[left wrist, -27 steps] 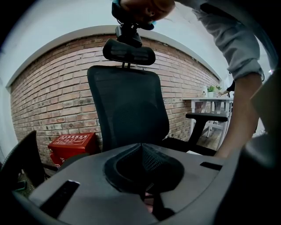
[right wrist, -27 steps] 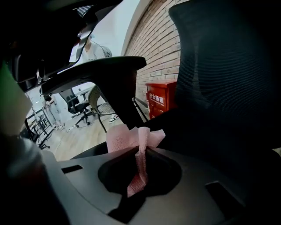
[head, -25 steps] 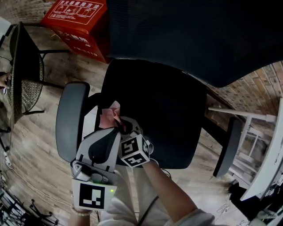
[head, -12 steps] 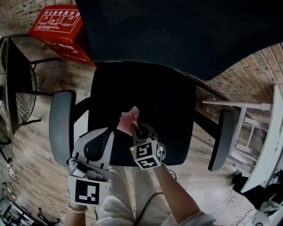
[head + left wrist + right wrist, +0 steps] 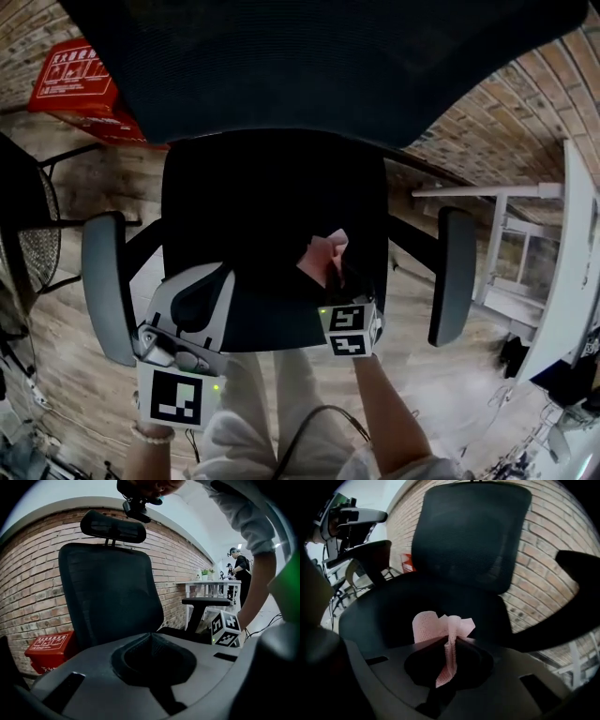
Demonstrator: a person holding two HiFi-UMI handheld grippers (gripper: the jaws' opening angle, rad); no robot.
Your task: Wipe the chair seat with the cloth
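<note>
Right gripper view shows cloth pinched in right claw, over chair seat.

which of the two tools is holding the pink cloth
The right tool: its jaws are shut on the pink cloth. The left tool is shut with nothing in it.
</note>
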